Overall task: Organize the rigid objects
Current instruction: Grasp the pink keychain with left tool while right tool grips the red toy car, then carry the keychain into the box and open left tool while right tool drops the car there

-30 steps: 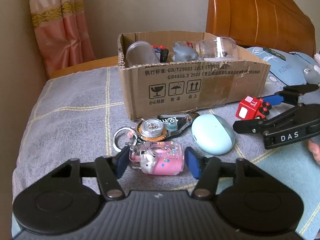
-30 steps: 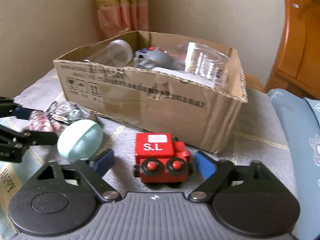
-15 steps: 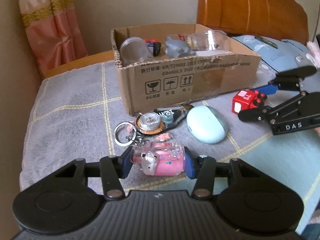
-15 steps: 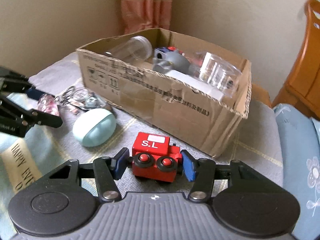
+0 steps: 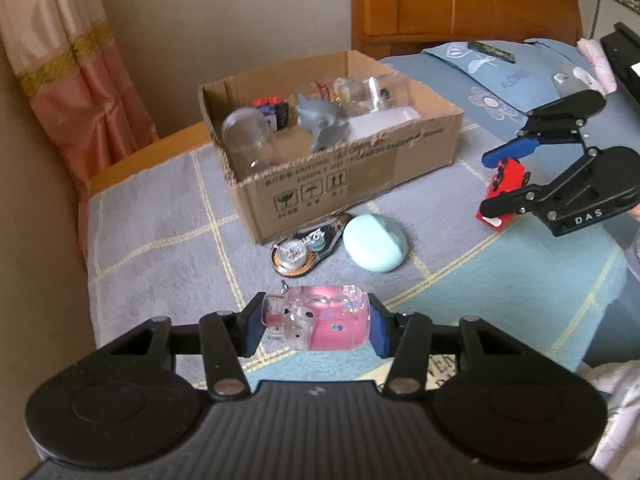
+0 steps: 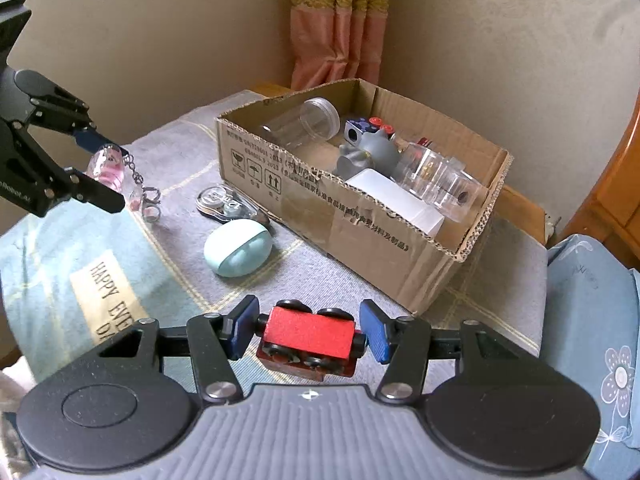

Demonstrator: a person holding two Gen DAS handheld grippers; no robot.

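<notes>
My left gripper [image 5: 314, 330] is shut on a clear pink keychain charm [image 5: 320, 322] and holds it above the bed; its chain and ring [image 6: 146, 200] hang down in the right wrist view. My right gripper [image 6: 306, 332] is shut on a red toy train car [image 6: 308, 340], lifted off the bed, wheels turned up and toward me. The open cardboard box [image 5: 352, 184] lies ahead with a clear jar [image 5: 248, 136], a grey figure [image 5: 324, 124] and clear plastic pieces inside. On the blanket in front of it lie a mint oval case [image 5: 376, 242] and a round-faced gadget [image 5: 304, 248].
The bed carries a grey checked blanket [image 5: 160, 232] and a blue cloth with lettering [image 6: 108, 292]. A wooden headboard [image 5: 460, 4] stands behind the box. A pink curtain [image 5: 72, 80] hangs at the wall. Blue floral pillows [image 5: 500, 76] lie to the right.
Both grippers closed on their objects and lifted them off the bed. The charm and the red train car rose, and the train car tipped over in the jaws.
</notes>
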